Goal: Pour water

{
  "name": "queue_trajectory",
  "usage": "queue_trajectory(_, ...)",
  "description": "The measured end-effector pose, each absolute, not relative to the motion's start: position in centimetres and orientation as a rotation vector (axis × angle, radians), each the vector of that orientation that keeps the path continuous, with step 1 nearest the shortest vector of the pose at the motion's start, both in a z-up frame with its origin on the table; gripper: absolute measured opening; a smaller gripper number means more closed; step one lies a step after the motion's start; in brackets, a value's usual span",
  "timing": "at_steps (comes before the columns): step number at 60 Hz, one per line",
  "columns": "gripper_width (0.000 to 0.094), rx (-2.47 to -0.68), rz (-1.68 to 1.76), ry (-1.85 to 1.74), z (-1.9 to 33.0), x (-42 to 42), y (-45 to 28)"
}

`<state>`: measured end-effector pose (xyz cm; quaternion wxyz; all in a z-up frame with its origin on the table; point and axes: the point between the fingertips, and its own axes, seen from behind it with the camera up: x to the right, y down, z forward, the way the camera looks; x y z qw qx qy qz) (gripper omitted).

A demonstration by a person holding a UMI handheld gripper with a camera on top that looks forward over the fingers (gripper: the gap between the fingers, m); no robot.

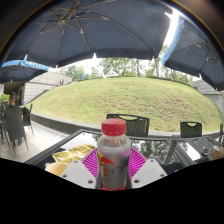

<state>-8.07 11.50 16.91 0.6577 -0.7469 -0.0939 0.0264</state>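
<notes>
One red-capped bottle (113, 152), label unreadable, sits gripped by the claw (113, 170).

The bottle (113, 155) hides the gap between the pads (92, 163), so contact of the tool (113, 172) with its sides cannot be judged. The bottle's base is cut off below. Its label is blurred and its print cannot be read; the liquid level inside cannot be told. A yellow object (70, 157) beside the bottle, on the surface (190, 152), is partly hidden by the left finger, and its kind is unclear. Chairs (186, 128) beyond the surface show only their backs. The parasol (100, 30) overhead is cut off at its rim.
</notes>
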Motion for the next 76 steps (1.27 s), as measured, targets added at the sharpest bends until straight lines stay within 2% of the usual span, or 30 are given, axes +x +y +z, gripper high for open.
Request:
queue_trajectory(3,0.0340,-1.737,0.120,-0.190,13.3,-8.8,11.4)
queue_trajectory(8,0.0338,-1.785,0.157,-0.256,9.8,-9.3,9.5)
queue_trajectory(9,0.0342,-1.788,0.150,-0.256,9.5,-8.9,12.0)
queue_trajectory(11,0.0345,-1.739,0.138,-0.257,10.7,-8.6,9.7)
queue_trajectory(13,0.0346,-1.735,0.115,-0.258,10.8,-7.9,9.5)
queue_trajectory(14,0.0347,-1.731,0.128,-0.252,10.3,-8.4,11.6)
queue_trajectory(19,0.0346,-1.725,0.137,-0.245,10.4,-8.1,10.9)
queue_trajectory(24,0.0401,-1.737,0.164,-0.200,10.3,-7.8,10.5)
queue_trajectory(30,0.0544,-1.804,0.150,-0.219,9.5,-7.7,9.9)
queue_trajectory(33,0.0727,-1.835,0.125,-0.254,9.2,-7.7,9.3)
queue_trajectory(35,0.0855,-1.820,0.109,-0.262,10.2,-6.5,6.7)
queue_trajectory(37,0.0822,-1.800,0.092,-0.267,10.7,-6.9,7.2)
queue_trajectory(50,0.0837,-1.701,0.020,-0.294,12.6,-6.2,-2.9)
queue_trajectory(65,0.0837,-1.720,0.054,-0.309,9.9,-5.8,-10.5)
queue_trajectory(76,0.0828,-1.712,0.001,-0.223,8.6,-2.6,-9.7)
